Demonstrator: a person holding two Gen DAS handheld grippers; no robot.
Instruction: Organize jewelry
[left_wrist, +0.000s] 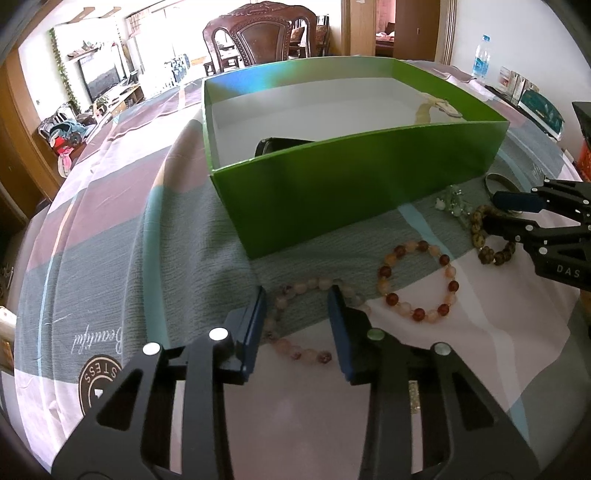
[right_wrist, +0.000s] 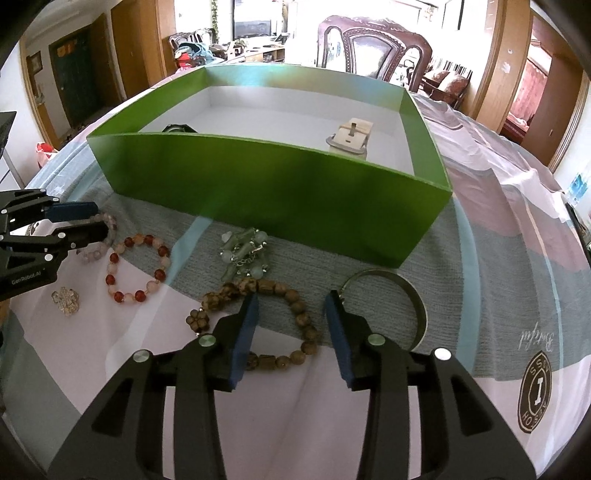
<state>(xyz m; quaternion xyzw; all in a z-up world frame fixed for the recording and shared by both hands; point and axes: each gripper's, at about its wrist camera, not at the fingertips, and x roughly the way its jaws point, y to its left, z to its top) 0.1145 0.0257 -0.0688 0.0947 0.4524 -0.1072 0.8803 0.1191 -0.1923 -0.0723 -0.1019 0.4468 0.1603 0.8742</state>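
A green box (left_wrist: 354, 184) (right_wrist: 280, 192) stands on the cloth-covered table; inside lie a black item (left_wrist: 277, 144) and a beige buckled strap (right_wrist: 351, 137). My left gripper (left_wrist: 297, 295) is open, its fingers straddling a pale pink bead bracelet (left_wrist: 295, 286) (right_wrist: 96, 247). My right gripper (right_wrist: 291, 301) (left_wrist: 493, 210) is open over a brown wooden bead bracelet (right_wrist: 295, 299) (left_wrist: 480, 236). A red-and-peach bead bracelet (left_wrist: 417, 280) (right_wrist: 136, 266), a pale green bead piece (right_wrist: 245, 254) (left_wrist: 454, 203), a silver bangle (right_wrist: 413, 295) (left_wrist: 498, 182) and a clear brooch (right_wrist: 66, 301) lie on the cloth.
A carved wooden chair (left_wrist: 258, 37) stands behind the table. A water bottle (left_wrist: 481, 59) and packages (left_wrist: 535, 107) sit at the far right edge. The striped cloth (left_wrist: 110, 240) covers the table.
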